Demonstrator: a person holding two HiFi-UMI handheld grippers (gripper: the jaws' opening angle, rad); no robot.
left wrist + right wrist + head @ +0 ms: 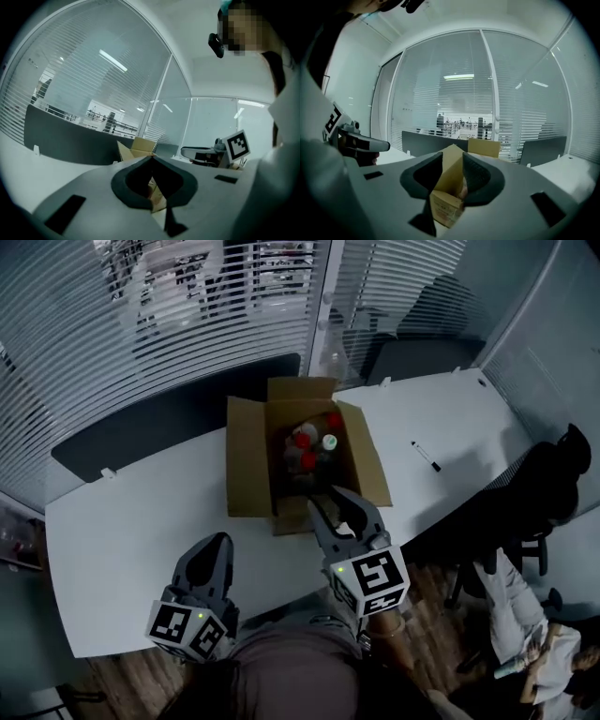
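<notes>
We stand at the near edge of the white table (pixel 131 521) with both tools raised in front of us. The work in hand centres on the open box (pixel 246 460). It sits on the table a little past the middle with its flaps folded out, and several bottles (pixel 307 448) stand upright inside, showing red caps and one pale cap. Our right gripper (pixel 330 505) is the forward one, its tips hanging just over the box's near flap. The right gripper view shows its jaws spread, with the near corner of the box (pixel 447 208) visible through the gap and nothing pinched between them. Our left gripper (pixel 218 547) hangs over bare table, left of the box and apart from it. In the left gripper view its jaws are pressed together tip to tip and empty, with the box (pixel 140 146) beyond them. We judge this to be the approach, before any contact, since neither tool touches the box or the bottles. From this pose, a reach for a bottle would call for the right jaws to pass over the near flap. They would then have to come down among caps that stand close together, spread just enough to take one neck. The left, shut as it is, would need to open before it could steady the box. A pen (pixel 425 457) lies well to the right on the table, and blinds (pixel 187 306) close the view behind.
</notes>
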